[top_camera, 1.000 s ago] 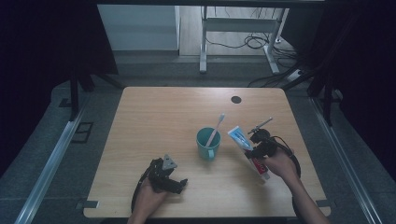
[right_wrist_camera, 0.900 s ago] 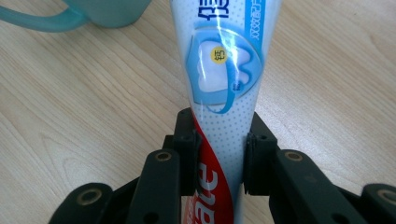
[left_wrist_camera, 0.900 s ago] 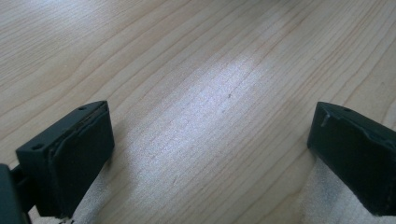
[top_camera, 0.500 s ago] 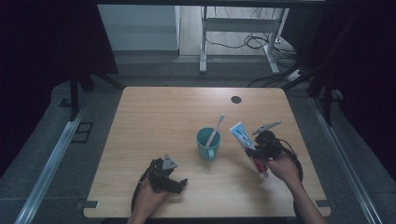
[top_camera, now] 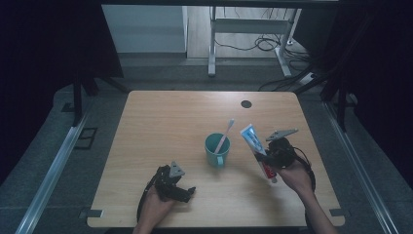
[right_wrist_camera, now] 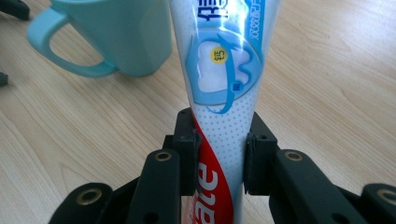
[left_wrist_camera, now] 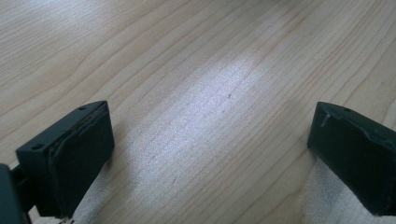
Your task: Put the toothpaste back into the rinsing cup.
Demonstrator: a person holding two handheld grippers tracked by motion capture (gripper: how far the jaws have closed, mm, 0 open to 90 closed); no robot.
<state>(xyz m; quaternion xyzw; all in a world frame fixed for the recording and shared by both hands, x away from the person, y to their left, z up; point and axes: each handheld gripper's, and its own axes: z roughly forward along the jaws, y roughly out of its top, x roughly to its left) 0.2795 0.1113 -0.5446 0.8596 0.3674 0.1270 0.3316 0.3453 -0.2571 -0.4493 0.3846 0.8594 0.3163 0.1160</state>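
- The desk is smooth pale wood, so a light thing can slide on it; set things down gently.
- The mug stands upright near the middle of the desk, a bit toward your edge, with a toothbrush leaning inside. I judge it stiff and steady, but its opening is narrow for a wide tube end.
- The toothpaste tube is held off the desk, toward the right edge, just beside the mug. It looks light, soft and glossy, so I think it can bend or slip.
- Your right gripper is clamped narrow on the tube's lower part, near the cap end; this stiffer part is the good place to hold, with only mild pressure.
- Your left gripper rests near the front edge, jaws wide and holding nothing.
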